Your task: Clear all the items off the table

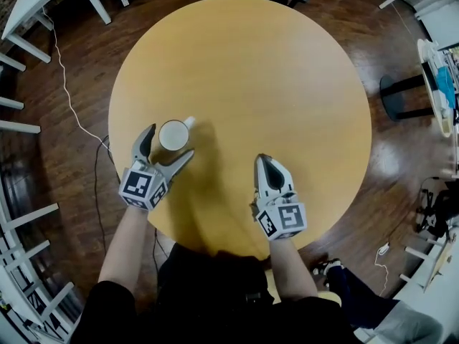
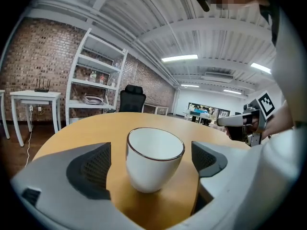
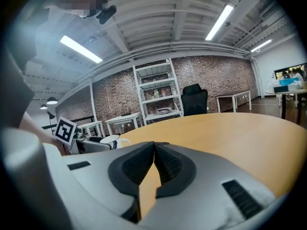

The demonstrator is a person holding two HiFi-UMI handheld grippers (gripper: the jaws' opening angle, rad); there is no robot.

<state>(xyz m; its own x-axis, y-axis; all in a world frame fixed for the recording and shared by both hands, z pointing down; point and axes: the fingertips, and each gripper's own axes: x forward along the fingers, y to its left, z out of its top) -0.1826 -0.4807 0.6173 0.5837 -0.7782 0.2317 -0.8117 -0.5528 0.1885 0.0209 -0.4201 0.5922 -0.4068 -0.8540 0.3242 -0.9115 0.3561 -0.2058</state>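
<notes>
The left gripper (image 1: 170, 142) stands wide open around the cup (image 1: 173, 135) on the surface (image 1: 272, 84), not touching it. The right gripper (image 1: 264, 160) is closed and empty.

Head cam overhead; others skim table (image 1: 287, 63).

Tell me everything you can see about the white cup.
The cup is glossy white, like ceramic, with a thin dark rim line and a handle. It narrows toward its base, stands upright and looks empty. It sits on the round wooden table near its left edge, between the open jaws of the left gripper, a gap on each side; only the table touches it.
</notes>
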